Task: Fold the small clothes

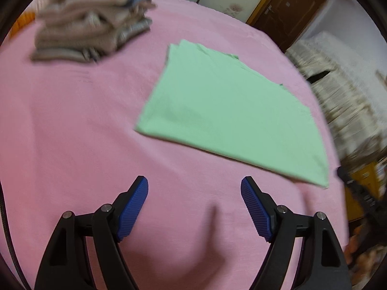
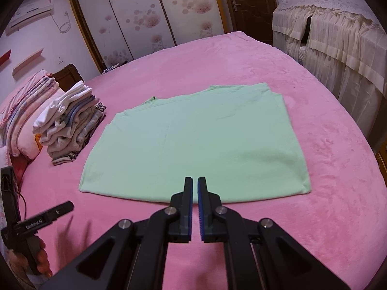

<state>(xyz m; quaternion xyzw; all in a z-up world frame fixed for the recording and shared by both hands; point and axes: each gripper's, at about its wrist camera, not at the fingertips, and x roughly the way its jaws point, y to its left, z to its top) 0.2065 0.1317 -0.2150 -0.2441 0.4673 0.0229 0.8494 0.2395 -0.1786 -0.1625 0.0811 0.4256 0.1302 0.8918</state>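
Observation:
A light green garment lies flat, partly folded into a rectangle, on the pink bed cover. It also shows in the left wrist view, ahead and to the right. My left gripper is open and empty above the bare pink cover, short of the garment's near left corner. My right gripper has its jaws almost closed with nothing between them, hovering over the garment's near edge. The left gripper's body shows at the lower left of the right wrist view.
A stack of folded white and grey clothes stands left of the garment, also in the left wrist view. Pillows lie at the far left. A lace-draped piece of furniture stands right of the bed.

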